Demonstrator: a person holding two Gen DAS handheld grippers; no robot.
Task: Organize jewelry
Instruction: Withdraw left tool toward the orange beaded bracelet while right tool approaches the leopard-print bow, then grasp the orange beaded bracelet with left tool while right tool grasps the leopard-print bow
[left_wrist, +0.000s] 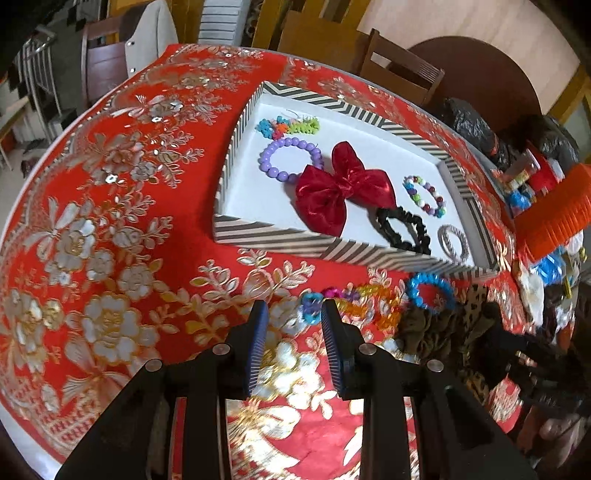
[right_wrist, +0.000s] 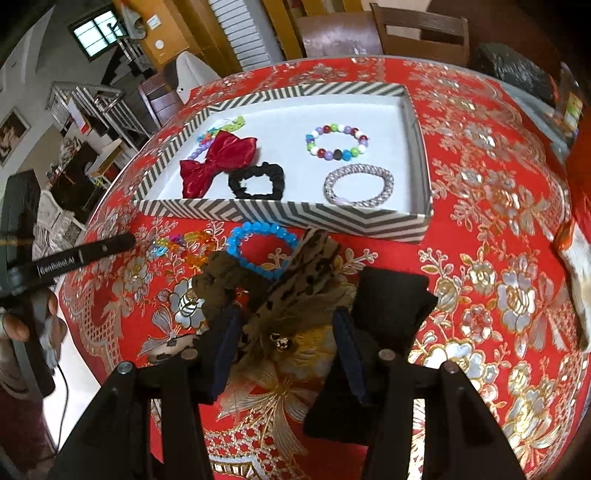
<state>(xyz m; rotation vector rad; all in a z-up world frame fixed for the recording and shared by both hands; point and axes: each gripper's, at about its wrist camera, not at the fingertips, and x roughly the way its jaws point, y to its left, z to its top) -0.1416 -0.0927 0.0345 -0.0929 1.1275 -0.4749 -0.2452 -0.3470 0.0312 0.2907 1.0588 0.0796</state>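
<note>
Black left claw (right_wrist: 110, 245) reads "GenRobot.AI".

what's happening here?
A person with a gripper in each hand is sorting jewelry into a striped tray on a red tablecloth. The tray already holds a red bow, a black scrunchie and several bracelets. The left gripper is open, empty, above a clear bead bracelet. The right gripper is open around a leopard-print scrunchie, not pressing it. A blue bracelet still lies outside.
</note>
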